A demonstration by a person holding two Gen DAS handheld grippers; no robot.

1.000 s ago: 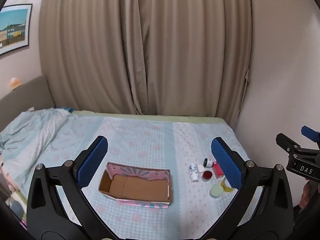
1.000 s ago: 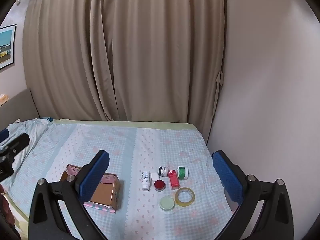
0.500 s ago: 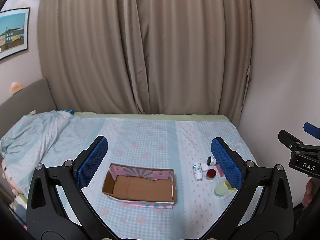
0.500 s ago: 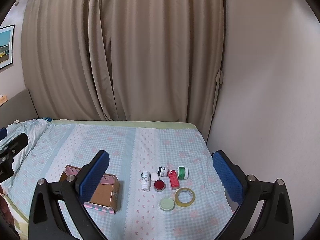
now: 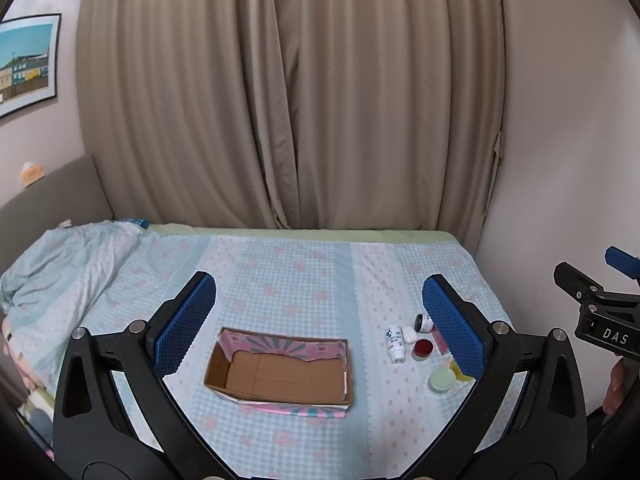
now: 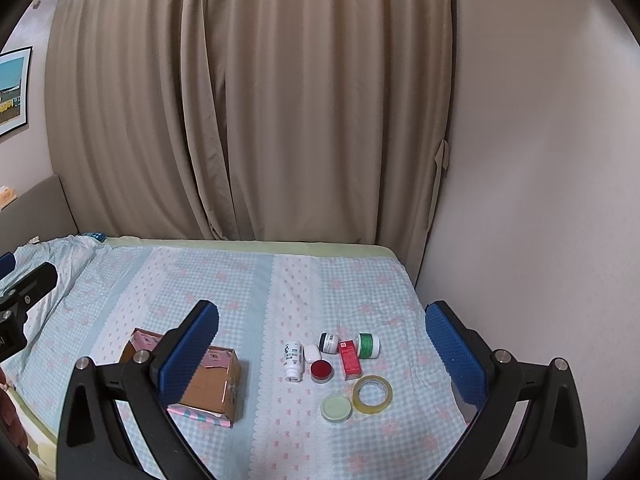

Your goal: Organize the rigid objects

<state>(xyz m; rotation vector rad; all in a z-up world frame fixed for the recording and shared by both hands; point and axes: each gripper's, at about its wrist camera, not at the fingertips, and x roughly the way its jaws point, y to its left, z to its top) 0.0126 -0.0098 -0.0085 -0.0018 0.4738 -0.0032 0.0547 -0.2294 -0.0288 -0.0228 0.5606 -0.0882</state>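
An open, empty cardboard box (image 5: 280,372) with pink patterned flaps lies on the bed; it also shows in the right wrist view (image 6: 212,384). To its right lie small items: a white bottle (image 6: 293,360) on its side, a small white case (image 6: 312,353), a dark-lidded jar (image 6: 329,343), a red carton (image 6: 349,360), a green-labelled jar (image 6: 368,345), a red-lidded pot (image 6: 321,371), a pale green lid (image 6: 336,409) and a tape roll (image 6: 372,394). My left gripper (image 5: 318,326) is open above the box. My right gripper (image 6: 320,348) is open above the items.
The bed (image 5: 296,276) has a blue checked sheet. A rumpled quilt (image 5: 60,264) lies at the left. Beige curtains (image 6: 248,100) hang behind and a wall (image 6: 540,200) borders the bed's right side. The right gripper's body (image 5: 596,312) shows at the left wrist view's right edge.
Both grippers have stayed open. The left wrist view has shifted so the box and items sit a little lower and further right. The right wrist view has hardly changed.
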